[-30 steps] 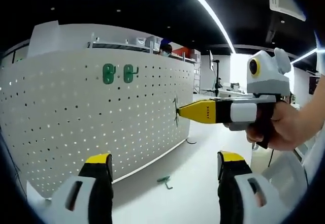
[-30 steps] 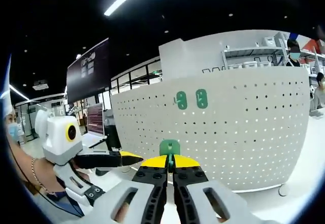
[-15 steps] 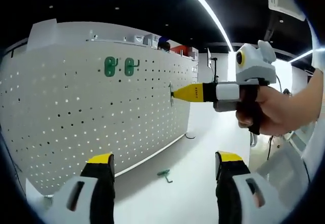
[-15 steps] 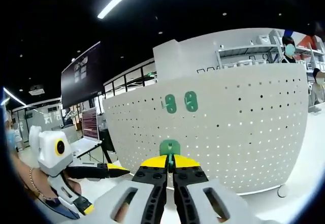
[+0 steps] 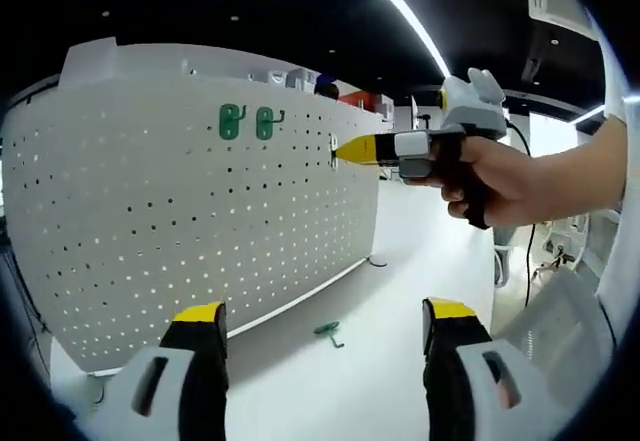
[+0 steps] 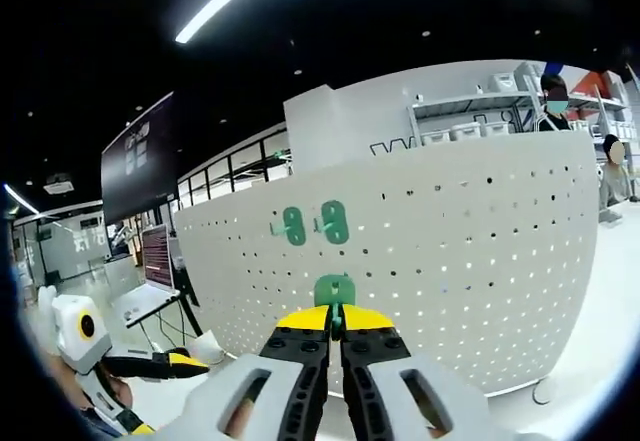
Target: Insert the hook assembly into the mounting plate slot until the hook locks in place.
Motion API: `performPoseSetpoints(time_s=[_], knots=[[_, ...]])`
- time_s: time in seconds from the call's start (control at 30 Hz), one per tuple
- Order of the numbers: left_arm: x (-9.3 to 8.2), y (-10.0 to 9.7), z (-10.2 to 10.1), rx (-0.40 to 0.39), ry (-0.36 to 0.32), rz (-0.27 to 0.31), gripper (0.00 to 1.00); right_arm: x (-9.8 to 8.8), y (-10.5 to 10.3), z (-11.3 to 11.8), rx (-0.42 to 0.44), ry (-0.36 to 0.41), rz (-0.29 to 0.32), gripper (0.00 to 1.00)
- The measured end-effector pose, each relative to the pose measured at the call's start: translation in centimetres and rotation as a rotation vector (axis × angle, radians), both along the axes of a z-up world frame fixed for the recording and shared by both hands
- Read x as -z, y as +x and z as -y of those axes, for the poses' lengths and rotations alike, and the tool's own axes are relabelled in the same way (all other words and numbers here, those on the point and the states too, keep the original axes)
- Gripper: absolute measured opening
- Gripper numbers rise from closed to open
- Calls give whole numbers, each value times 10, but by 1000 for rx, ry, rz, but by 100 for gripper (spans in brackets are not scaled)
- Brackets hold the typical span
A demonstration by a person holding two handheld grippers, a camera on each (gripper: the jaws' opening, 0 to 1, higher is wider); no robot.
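White perforated metal makes up the mounting plate (image 5: 200, 231), which stands upright on the pale worktop (image 5: 380, 361). High on its face two green hooks (image 5: 247, 121) sit side by side, already seated in the holes; the right gripper view has the same pair (image 6: 312, 224) left of centre on the plate (image 6: 480, 261).

The right tongs (image 6: 335, 313) are closed on a green hook assembly (image 6: 334, 290), whose flat green tab stands up between the yellow tips. In the left gripper view these tongs (image 5: 340, 149) come in from the right, held in a person's hand (image 5: 520, 176), their yellow nose close to the plate near its right edge, level with the upper rows of holes. A small dark piece at the nose is at or just off the plate face; whether it touches cannot be told.

The left tongs (image 5: 325, 326) stand open, their two yellow-capped jaws wide apart with nothing between them, low over the worktop in front of the plate. In the right gripper view they (image 6: 195, 363) appear at the lower left, well apart from the right tongs.

Another green hook (image 5: 328, 332) lies loose on the worktop near the foot of the plate.
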State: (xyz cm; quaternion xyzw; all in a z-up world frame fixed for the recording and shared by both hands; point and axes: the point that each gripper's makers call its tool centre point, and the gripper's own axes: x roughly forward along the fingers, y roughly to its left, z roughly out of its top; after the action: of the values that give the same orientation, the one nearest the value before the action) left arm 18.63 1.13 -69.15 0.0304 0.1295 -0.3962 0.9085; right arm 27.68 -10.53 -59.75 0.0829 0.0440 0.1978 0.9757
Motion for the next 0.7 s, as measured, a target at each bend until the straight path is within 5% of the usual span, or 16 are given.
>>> performPoseSetpoints(time_s=[0.7], knots=[[18,-12,-22,-49,-23,-36,82,-22,41,15,74,15,65,0]])
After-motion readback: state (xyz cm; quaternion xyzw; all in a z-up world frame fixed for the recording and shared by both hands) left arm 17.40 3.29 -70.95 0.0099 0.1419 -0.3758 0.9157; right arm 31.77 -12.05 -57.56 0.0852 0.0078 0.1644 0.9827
